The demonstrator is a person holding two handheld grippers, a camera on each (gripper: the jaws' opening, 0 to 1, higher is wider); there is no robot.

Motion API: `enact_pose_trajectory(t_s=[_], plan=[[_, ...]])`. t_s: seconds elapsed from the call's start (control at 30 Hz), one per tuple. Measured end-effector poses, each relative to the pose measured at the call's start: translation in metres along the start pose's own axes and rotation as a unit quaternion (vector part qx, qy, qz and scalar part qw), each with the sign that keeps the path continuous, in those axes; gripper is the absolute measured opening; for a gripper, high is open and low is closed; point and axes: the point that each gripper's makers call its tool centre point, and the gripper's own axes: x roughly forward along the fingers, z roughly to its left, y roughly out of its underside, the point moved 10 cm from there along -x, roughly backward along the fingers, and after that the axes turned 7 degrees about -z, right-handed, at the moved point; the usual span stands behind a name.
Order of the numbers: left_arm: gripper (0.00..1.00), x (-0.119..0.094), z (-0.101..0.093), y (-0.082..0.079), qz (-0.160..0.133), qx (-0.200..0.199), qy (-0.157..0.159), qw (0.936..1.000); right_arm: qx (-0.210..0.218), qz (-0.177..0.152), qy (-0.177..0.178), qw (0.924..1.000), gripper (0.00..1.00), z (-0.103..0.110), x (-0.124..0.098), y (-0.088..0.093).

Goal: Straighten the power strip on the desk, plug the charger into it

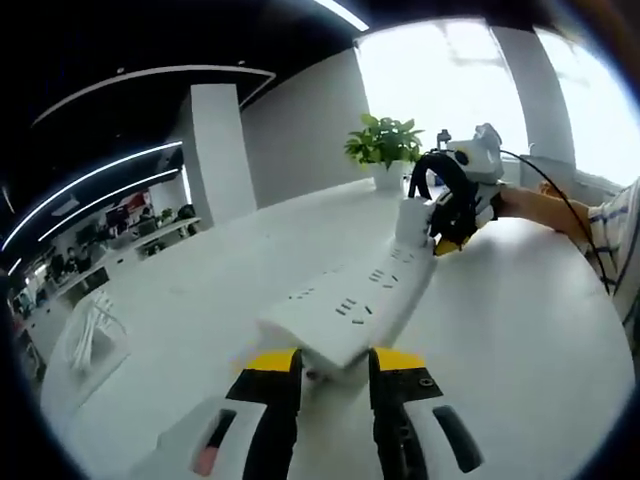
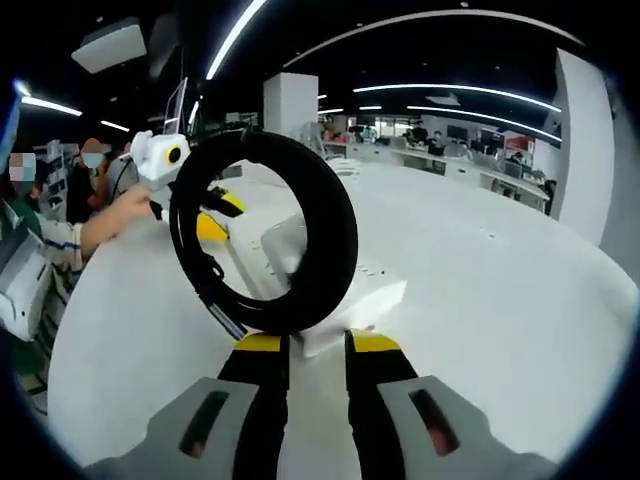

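Left gripper (image 1: 334, 362) fingers clamp smooth white power strip (image 1: 350, 305); right gripper (image 2: 316, 345) fingers grip coiled black cable (image 2: 335, 225).

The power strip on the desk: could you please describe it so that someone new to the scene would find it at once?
Start at the big white desk with the potted plant at its far edge. In front of the plant lies the power strip, a long white bar held at each end by the left gripper and the right gripper. Its rows of dark socket slots set it apart.

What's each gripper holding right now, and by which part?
Left gripper clamps one end of the power strip; right gripper clamps its other end, by the coiled black cable.
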Motion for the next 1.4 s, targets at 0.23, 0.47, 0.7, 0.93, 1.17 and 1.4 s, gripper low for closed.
enact_pose_trajectory(t_s=[0.23, 0.47, 0.7, 0.93, 1.17, 1.4], plan=[[0.27, 0.002, 0.003, 0.000, 0.001, -0.006, -0.011, 0.9999, 0.000, 0.002, 0.001, 1.0000, 0.21, -0.003, 0.005, -0.002], [0.27, 0.005, 0.008, -0.001, 0.003, -0.013, -0.022, 0.9997, 0.002, 0.006, 0.003, 1.0000, 0.21, -0.008, 0.011, -0.005], [0.26, 0.010, 0.014, -0.001, 0.005, -0.021, -0.034, 0.9992, 0.008, 0.010, 0.006, 0.9999, 0.20, -0.016, 0.018, -0.006], [0.26, 0.016, 0.019, -0.001, 0.006, -0.023, -0.045, 0.9987, 0.022, 0.008, 0.014, 0.9996, 0.19, -0.023, 0.024, -0.006], [0.26, 0.021, 0.027, -0.002, 0.010, -0.024, -0.055, 0.9981, 0.026, 0.009, 0.023, 0.9994, 0.19, -0.028, 0.032, -0.009], [0.25, 0.022, 0.032, -0.002, 0.010, -0.028, -0.065, 0.9975, 0.033, 0.007, 0.032, 0.9989, 0.18, -0.031, 0.039, -0.011]])
